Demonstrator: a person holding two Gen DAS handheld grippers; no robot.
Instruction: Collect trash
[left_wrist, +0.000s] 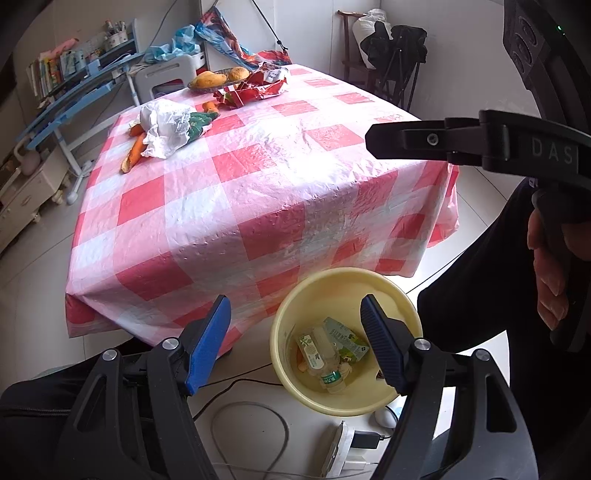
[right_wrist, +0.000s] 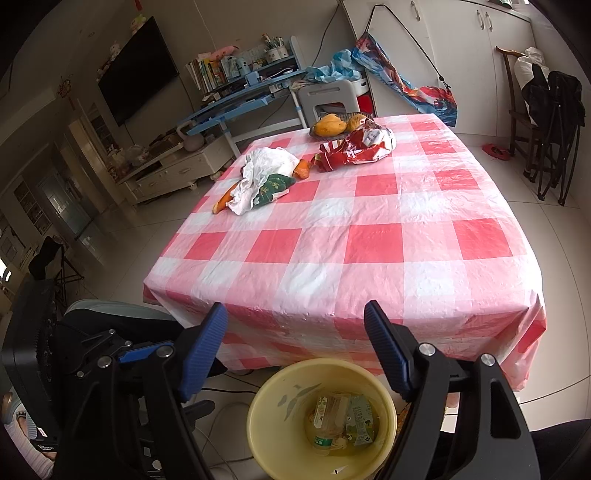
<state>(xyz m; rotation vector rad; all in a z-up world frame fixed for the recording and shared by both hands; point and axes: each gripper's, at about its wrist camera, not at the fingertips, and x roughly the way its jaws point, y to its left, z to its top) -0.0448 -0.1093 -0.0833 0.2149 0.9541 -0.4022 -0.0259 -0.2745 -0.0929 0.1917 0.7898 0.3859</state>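
A yellow bin (left_wrist: 388, 291) (right_wrist: 266, 432) stands on the floor at the table's near edge, holding a plastic bottle (left_wrist: 321, 356) (right_wrist: 328, 417) and a green carton (left_wrist: 345, 338) (right_wrist: 360, 421). On the far side of the checked table (left_wrist: 258, 192) (right_wrist: 369, 236) lie a crumpled white bag (left_wrist: 166, 127) (right_wrist: 264, 170) over carrots (left_wrist: 135, 151) and a red wrapper (left_wrist: 251, 92) (right_wrist: 354, 149). My left gripper (left_wrist: 295, 343) is open and empty above the bin. My right gripper (right_wrist: 295, 350) is open and empty above the bin; it also shows at the right of the left wrist view (left_wrist: 461, 142).
A dish of mangoes and bread (left_wrist: 218, 78) (right_wrist: 338, 123) sits at the table's far edge. Cables and a power strip (left_wrist: 343, 446) lie on the floor by the bin. A blue desk (right_wrist: 240, 99), a stool (right_wrist: 328, 98) and a chair (right_wrist: 546, 122) stand beyond the table.
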